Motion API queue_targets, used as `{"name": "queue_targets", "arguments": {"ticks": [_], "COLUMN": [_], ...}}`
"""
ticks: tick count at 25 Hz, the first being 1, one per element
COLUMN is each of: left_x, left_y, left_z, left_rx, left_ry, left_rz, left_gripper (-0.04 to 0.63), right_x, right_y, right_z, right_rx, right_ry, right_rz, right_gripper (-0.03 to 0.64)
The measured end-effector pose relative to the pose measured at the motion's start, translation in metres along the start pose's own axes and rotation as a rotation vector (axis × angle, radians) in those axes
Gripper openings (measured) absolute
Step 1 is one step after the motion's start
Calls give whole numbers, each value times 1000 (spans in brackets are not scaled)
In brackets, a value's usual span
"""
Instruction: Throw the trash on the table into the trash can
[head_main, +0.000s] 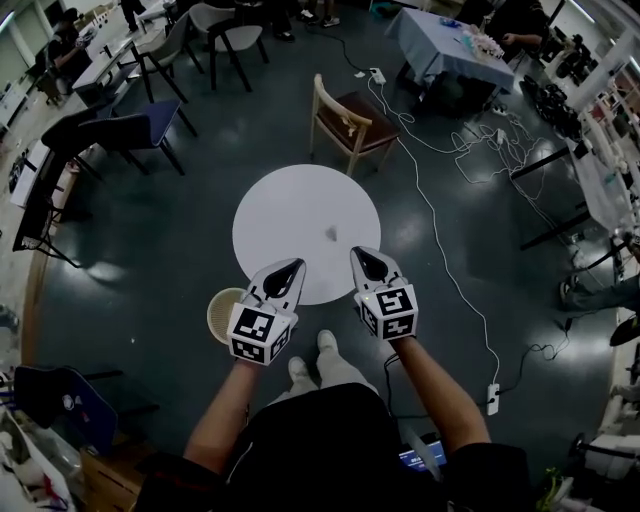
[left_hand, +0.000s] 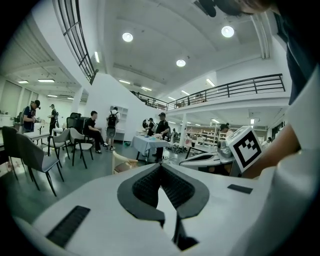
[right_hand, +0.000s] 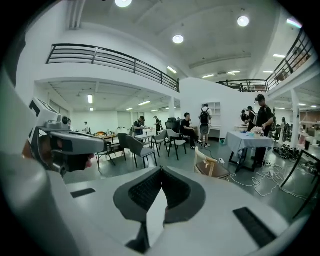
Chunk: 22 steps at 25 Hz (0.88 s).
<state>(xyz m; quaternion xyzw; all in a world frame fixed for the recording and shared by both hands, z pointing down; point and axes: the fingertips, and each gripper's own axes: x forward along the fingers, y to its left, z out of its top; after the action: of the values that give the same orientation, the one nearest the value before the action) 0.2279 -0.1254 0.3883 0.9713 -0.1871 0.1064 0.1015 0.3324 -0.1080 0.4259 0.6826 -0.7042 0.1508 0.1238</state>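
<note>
A round white table (head_main: 290, 215) stands in front of me on a dark floor. One small dark scrap of trash (head_main: 331, 234) lies right of its middle, too small to identify. A beige round trash can (head_main: 222, 312) sits on the floor by the table's near left edge. My left gripper (head_main: 296, 266) hovers over the table's near edge, just right of the can, with its jaws together and empty (left_hand: 160, 167). My right gripper (head_main: 362, 253) is beside it at the near right edge, a short way from the scrap, also shut and empty (right_hand: 160, 171).
A wooden chair (head_main: 350, 122) stands just beyond the table. White cables (head_main: 440, 220) run across the floor on the right to a power strip (head_main: 492, 398). Dark chairs (head_main: 130, 125) stand at the left. People and tables are further back.
</note>
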Motion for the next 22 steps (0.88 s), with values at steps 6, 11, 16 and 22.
{"name": "queue_targets", "arguments": {"ticks": [6, 11, 16, 22], "left_x": [41, 72, 93, 104], "left_y": [22, 39, 53, 67], "left_z": [-18, -45, -70, -94], "left_rx": [-36, -62, -95, -123], "left_ry": [43, 90, 119, 154], "left_rz": [38, 58, 94, 127], "left_gripper": [6, 6, 6, 6], "right_x": [49, 88, 118, 153], "right_y": [-30, -46, -59, -70], "right_z": [-30, -54, -82, -113], "right_rx": [-8, 2, 15, 32], "right_ry": [82, 128, 175, 215], "right_rz": [22, 47, 78, 88], "right_gripper": [17, 18, 18, 18]}}
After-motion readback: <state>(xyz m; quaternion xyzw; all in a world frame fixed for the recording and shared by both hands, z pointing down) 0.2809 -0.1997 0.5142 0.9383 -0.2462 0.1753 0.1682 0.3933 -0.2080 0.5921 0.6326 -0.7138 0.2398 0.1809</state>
